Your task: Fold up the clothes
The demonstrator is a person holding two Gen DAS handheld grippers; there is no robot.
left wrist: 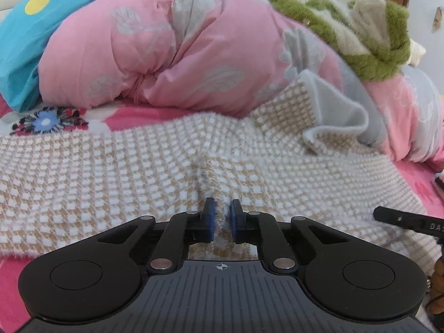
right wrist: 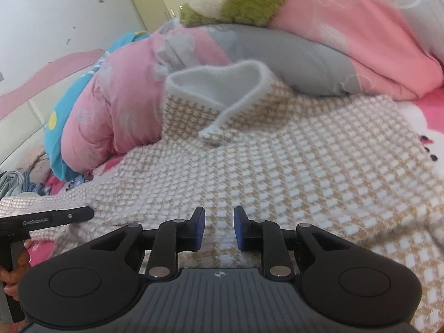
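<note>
We find the checked sweater [left wrist: 111, 172] spread on the bed [left wrist: 155, 113], collar toward the quilt [left wrist: 138, 50], no fold visible yet. Left gripper [left wrist: 221, 216] jaws pinch a ridge of its knit; right gripper [right wrist: 219, 227] jaws stand released above it.

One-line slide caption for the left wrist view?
Left gripper pinches a ridge of the tan-and-white checked sweater spread on the bed, pink floral quilt heaped behind.
</note>
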